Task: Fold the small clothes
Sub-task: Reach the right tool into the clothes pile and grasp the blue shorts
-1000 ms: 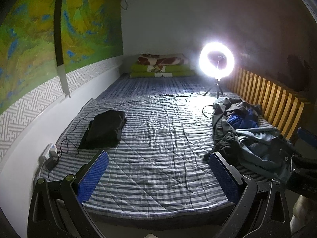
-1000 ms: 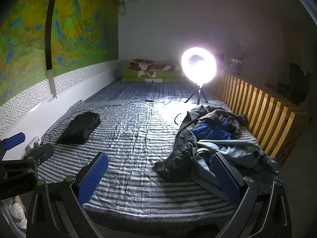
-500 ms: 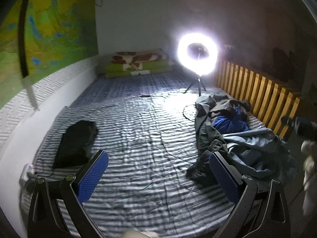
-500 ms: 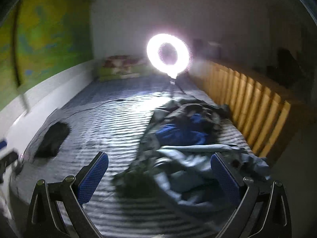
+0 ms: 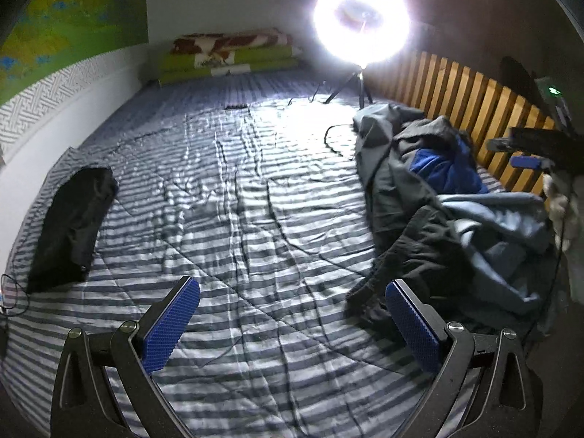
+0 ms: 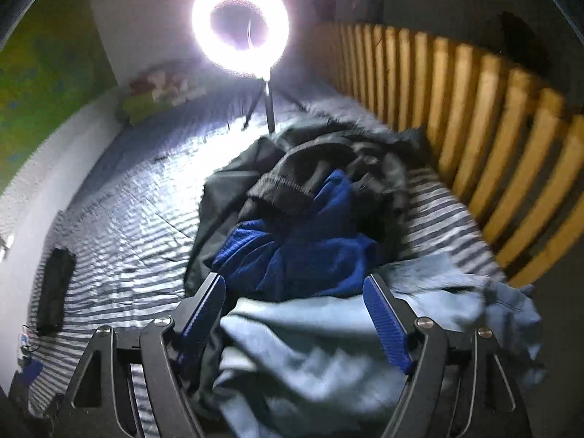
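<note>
A heap of clothes (image 5: 445,197) lies on the right side of the striped bed (image 5: 237,219): dark grey, bright blue and pale blue pieces. In the right wrist view the pale blue garment (image 6: 310,346) lies just below my right gripper (image 6: 294,301), which is open over it, with the blue garment (image 6: 303,252) beyond. My left gripper (image 5: 292,310) is open above bare bedding, its right finger near the heap's dark edge. A folded black garment (image 5: 71,222) rests at the left. The right gripper (image 5: 529,153) shows at the far right of the left wrist view.
A bright ring light (image 5: 361,23) on a tripod stands on the bed at the back. A wooden slatted rail (image 6: 474,127) runs along the right side. Folded green and patterned bedding (image 5: 226,54) lies against the far wall. A cable (image 5: 11,292) trails at the left edge.
Both grippers have moved forward and to the right, toward the clothes heap. The right gripper has dropped close over the pale blue garment. Both stay open.
</note>
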Available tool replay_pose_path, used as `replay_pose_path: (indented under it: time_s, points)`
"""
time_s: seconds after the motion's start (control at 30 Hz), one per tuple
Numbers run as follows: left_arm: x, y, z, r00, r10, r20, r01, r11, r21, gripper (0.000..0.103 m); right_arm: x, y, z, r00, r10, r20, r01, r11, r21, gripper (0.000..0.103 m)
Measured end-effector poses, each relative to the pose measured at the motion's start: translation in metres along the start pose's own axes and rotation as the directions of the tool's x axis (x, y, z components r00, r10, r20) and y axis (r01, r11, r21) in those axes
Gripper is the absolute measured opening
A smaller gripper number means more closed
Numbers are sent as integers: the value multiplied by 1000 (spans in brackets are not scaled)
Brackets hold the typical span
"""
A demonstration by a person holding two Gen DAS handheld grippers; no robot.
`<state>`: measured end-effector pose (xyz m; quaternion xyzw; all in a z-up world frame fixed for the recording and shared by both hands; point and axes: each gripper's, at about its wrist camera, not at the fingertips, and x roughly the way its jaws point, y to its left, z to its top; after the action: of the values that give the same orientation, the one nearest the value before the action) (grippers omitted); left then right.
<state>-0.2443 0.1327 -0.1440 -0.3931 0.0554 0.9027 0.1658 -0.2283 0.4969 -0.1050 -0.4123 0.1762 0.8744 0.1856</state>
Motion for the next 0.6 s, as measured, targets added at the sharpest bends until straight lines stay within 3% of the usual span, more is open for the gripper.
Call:
replay_pose_path:
  time_s: [0.17,0.3,0.43,0.5,0.57,0.6]
  points:
    - [27,28,-7,1000,8,0,-8,999,-41,103,67,18,14,997,-7,-71,9,1000,26,75]
    - [44,54,-13,999,2,-32,-5,996,-91,102,102,31,15,992,-57,-114,62,998,34,75]
    - [41,70,-12,1000,27,-11,-28,996,-86,102,131,41,14,981,-112,-161,116,993,17,77]
    - [37,80,-11,1000,31,1,-31,995,-96,100,136,42,14,976,-137,-171,140,990,6,74]
    - [36,90,-12,999,34,-1,-34,993,-115,98,130,43,13,970,-166,-178,165,986,-19,37]
    - [36,94,-13,999,37,-5,-37,992,-121,96,126,42,14,969,-162,-185,159,987,-27,29]
